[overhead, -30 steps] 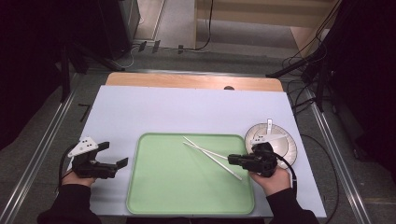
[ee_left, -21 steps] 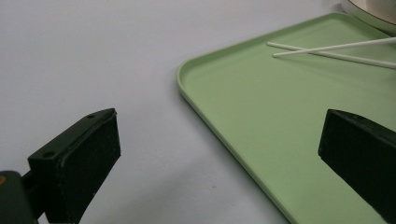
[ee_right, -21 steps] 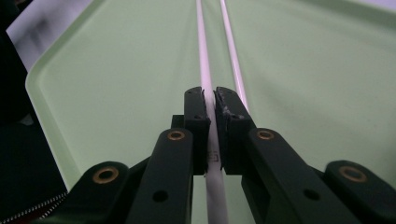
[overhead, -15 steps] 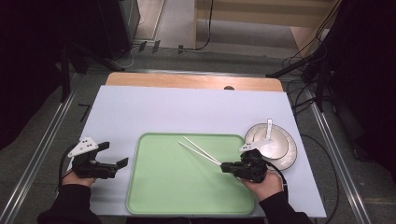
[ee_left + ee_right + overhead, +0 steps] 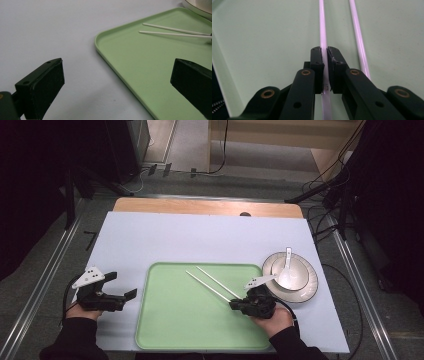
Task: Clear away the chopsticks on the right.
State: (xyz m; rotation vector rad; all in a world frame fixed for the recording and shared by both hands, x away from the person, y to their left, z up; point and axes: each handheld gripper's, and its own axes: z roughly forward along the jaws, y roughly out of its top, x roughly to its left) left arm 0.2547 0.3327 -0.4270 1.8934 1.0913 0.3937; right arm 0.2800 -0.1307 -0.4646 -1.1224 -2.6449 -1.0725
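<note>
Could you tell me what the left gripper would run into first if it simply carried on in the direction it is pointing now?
Probably the green tray: the left gripper, fingers open, points toward its near rim. Beyond that lie the two chopsticks, though depth is hard to judge.

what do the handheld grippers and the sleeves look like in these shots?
Both are black. The left gripper and right gripper each carry a pale grey three-cornered plate with small dark holes on top. In the left gripper view the pads are thick, flat black blocks. The right gripper view shows black link arms with brass-coloured pivot pins. A black cable trails from each. The person wears black long sleeves.
</note>
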